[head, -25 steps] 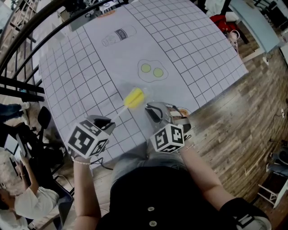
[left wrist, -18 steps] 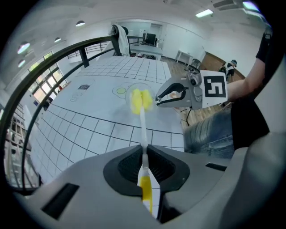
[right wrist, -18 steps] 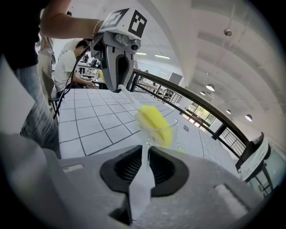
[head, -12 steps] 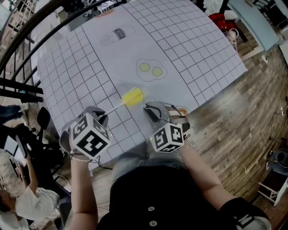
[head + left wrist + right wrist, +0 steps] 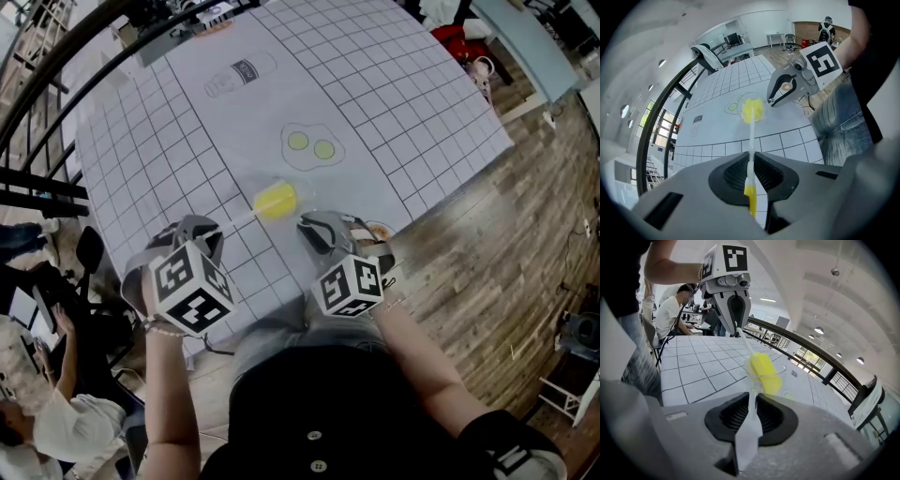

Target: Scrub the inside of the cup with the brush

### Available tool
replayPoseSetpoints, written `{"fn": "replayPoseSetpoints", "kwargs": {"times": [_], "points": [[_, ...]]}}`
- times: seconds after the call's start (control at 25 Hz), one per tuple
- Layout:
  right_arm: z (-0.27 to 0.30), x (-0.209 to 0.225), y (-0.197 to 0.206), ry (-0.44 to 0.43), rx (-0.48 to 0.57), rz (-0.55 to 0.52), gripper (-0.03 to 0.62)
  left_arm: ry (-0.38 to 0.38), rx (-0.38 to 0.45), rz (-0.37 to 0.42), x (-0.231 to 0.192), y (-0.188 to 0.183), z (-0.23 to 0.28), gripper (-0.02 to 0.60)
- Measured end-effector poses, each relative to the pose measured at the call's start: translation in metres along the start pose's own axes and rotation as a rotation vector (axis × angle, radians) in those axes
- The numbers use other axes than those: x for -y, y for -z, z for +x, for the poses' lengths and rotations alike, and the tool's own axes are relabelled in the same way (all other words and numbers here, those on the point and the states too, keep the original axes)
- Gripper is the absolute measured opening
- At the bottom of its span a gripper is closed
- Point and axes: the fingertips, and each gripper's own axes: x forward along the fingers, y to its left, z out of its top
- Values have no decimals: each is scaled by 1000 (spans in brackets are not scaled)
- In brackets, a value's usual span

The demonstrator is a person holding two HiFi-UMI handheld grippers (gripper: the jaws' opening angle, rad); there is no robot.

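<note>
Cup [image 5: 776, 373] low over a table [image 5: 422, 103] near its front edge, close to the person's body; touching the sheet or not, impossible to tell. Table draped in a pale sheet ruled into black-lined squares, with printed outlines of a bottle [image 5: 239, 75] and a two-yolk fried egg [image 5: 311, 147] farther out. Beyond the right edge, wood-plank floor [image 5: 487, 253]. Along the left, a curved black railing [image 5: 657, 124], and below it a seated person [image 5: 42, 420] in a white top. High white ceiling with round lamps [image 5: 819, 330] in the right gripper view.

Clear, thin-walled and round-mouthed, that cup, its wall pinched edge-on between the closed jaws of the right gripper [image 5: 751, 414]. Inside it, the brush [image 5: 752, 110]: blocky yellow sponge head, top poking above the rim, on a slim white stem ending in a yellow grip. Stem clamped between the ribbed black pads [image 5: 734, 173] of the left gripper [image 5: 751, 176], angled toward the cup. Both grippers grey-bodied, each topped by a cube of black-and-white square markers.
</note>
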Motion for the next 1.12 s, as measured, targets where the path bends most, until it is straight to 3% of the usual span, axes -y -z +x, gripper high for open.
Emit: {"fn": "replayPoseSetpoints", "kwargs": {"times": [0.76,0.84,1.12], "points": [[-8,-7,3,-7,-6,-3,55,-60,-19,281,-6,-19,1,43],[-2,-3,1,-7,-12,-13,53,-10,-14,240,-7,-18,4,42],[0,-2,2,-4,-18,-45,49,207,44,-46,12,-19,4,41]]}}
